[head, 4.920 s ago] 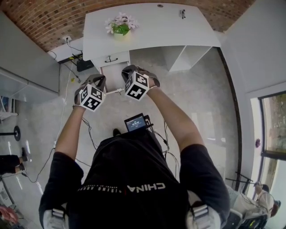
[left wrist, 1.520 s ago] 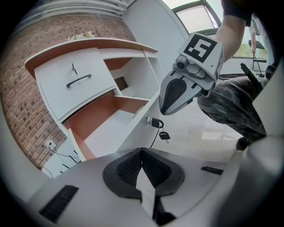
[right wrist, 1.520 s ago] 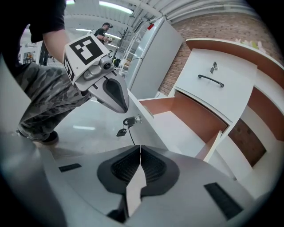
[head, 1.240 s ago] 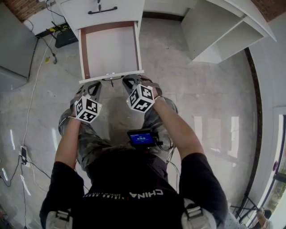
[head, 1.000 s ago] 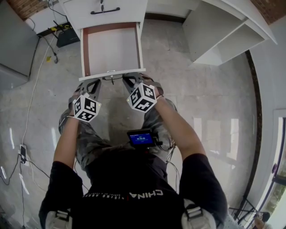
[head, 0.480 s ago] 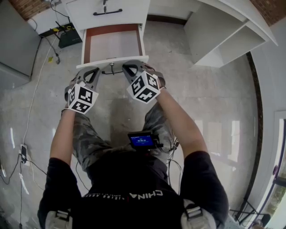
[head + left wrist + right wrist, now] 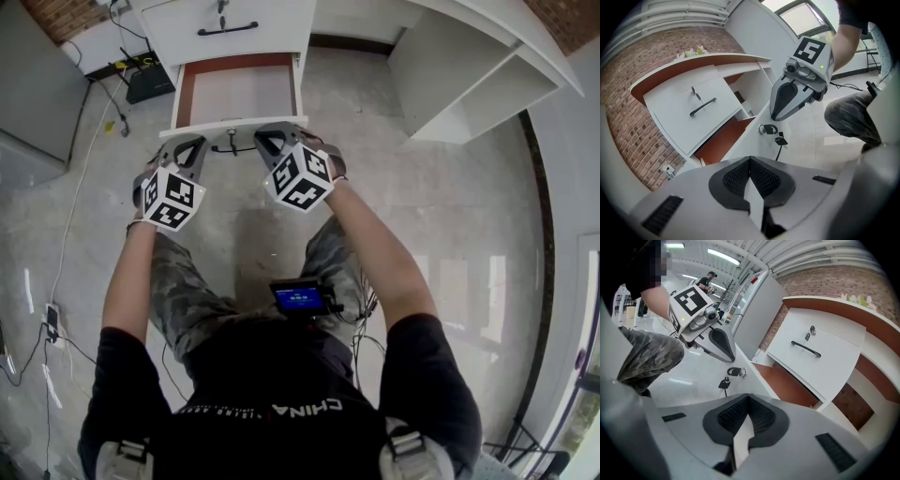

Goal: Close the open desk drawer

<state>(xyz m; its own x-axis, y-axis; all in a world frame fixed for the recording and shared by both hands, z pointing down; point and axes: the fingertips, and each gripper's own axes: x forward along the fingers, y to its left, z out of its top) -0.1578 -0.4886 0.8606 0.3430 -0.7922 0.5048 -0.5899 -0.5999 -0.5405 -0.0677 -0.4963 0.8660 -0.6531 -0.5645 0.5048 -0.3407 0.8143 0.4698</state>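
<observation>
Grey cabinet panelling (image 7: 37, 94) fills the far left of my head view, with a black box (image 7: 150, 82) and loose cables (image 7: 84, 169) on the floor beside it. Next comes my left gripper (image 7: 190, 145), its marker cube tilted up toward me. Its tip sits right at the left end of the drawer's front panel. In the left gripper view its jaws are pressed together with nothing between them, and the closed tip (image 7: 750, 159) overlaps the white front edge. I cannot tell whether it actually touches the panel.

The desk drawer (image 7: 239, 89) is pulled well out toward me below the desk. It has a white front, reddish-brown side walls and a pale bare floor. A key (image 7: 230, 145) sits in the lock at the middle of the front, between my two grippers, with a small fob hanging from it. Above the open drawer is a shut drawer front with a black handle (image 7: 227, 28).

My right gripper (image 7: 269, 138) is at the right end of the same front panel. Its own view shows the jaws closed on each other, empty, with the tip (image 7: 749, 397) over the panel's edge. Further right the desk opens into a white shelf compartment (image 7: 469, 75), and polished concrete floor (image 7: 450, 234) spreads beyond my right arm.
</observation>
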